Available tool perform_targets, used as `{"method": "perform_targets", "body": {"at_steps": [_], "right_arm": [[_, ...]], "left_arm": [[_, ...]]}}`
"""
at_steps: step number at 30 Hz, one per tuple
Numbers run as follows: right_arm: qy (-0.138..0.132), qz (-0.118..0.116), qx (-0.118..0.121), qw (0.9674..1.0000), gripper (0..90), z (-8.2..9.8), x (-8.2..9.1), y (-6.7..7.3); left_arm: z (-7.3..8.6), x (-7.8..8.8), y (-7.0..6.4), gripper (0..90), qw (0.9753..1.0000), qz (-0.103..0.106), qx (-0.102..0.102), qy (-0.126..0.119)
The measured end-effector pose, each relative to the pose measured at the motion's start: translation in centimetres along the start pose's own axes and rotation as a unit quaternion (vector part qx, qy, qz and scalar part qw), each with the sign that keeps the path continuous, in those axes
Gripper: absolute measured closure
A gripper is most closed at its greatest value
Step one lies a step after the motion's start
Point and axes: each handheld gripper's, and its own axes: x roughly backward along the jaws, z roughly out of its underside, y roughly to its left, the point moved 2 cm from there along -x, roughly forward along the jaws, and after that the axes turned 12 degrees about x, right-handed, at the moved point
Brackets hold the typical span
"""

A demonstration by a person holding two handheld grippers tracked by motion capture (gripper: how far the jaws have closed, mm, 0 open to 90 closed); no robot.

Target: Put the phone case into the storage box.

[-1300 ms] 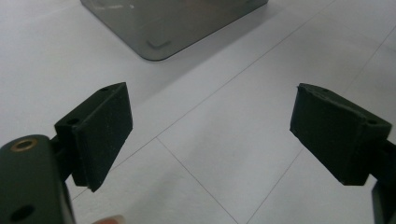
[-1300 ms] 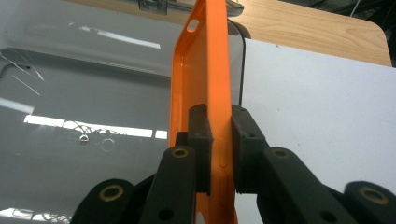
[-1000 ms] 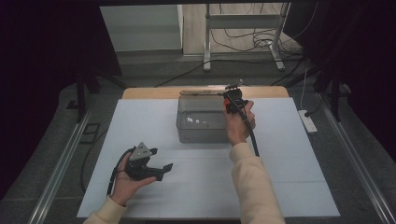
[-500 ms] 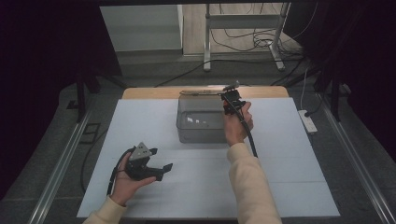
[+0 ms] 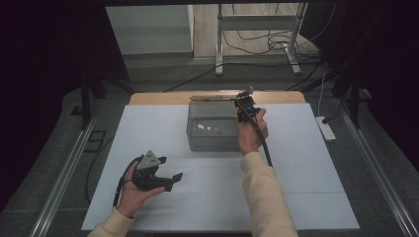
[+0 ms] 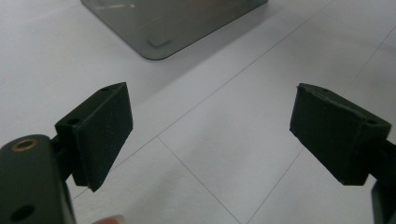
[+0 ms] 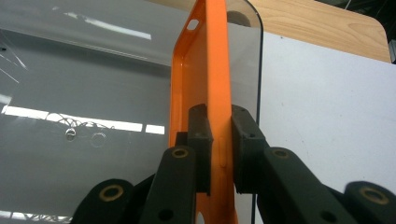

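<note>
Right gripper (image 7: 219, 154) pinching an orange phone case (image 7: 205, 79) by one long side wall, its two black pads pressed on either face of the thin wall; the case stands on edge and runs straight ahead of the jaws, its camera cut-out at the far end. Just to the left of the case, and below it, lies a translucent grey plastic box (image 7: 84, 93), whose rounded far corner shows directly behind the case; to the right of the jaws is the white table cover (image 7: 327, 116), and beyond it the wooden table edge (image 7: 322, 23). In the high view the right gripper (image 5: 245, 104) is held over the right rim of the box (image 5: 212, 129). Left gripper (image 6: 210, 135) spread wide with nothing between its pads, resting low over the white cover, with a corner of the box ahead of it and to the left. Handling, as judged: the case is light, thin-walled and somewhat flexible, with a smooth, likely slippery finish; a grip on one side wall can let it pivot or bow. A hold near mid-length of the wall, clear of the button moulding, should keep it steadiest.
</note>
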Motion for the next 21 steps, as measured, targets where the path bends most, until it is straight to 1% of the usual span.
{"method": "perform_targets", "body": {"at_steps": [9,16,21], "right_arm": [[0.001,0.002,0.006,1.0000,80.0,-0.05,-0.03,0.18],[0.002,-0.001,0.009,1.0000,80.0,-0.06,-0.07,0.45],[0.003,0.000,0.008,1.0000,80.0,-0.03,-0.24,0.49]], "left_arm": [[0.00,0.01,-0.01,13.0,1.0000,0.000,0.001,-0.001],[-0.01,0.02,-0.02,13.0,1.0000,0.001,0.001,-0.001],[-0.01,0.01,-0.01,13.0,1.0000,0.000,0.001,-0.001]]}}
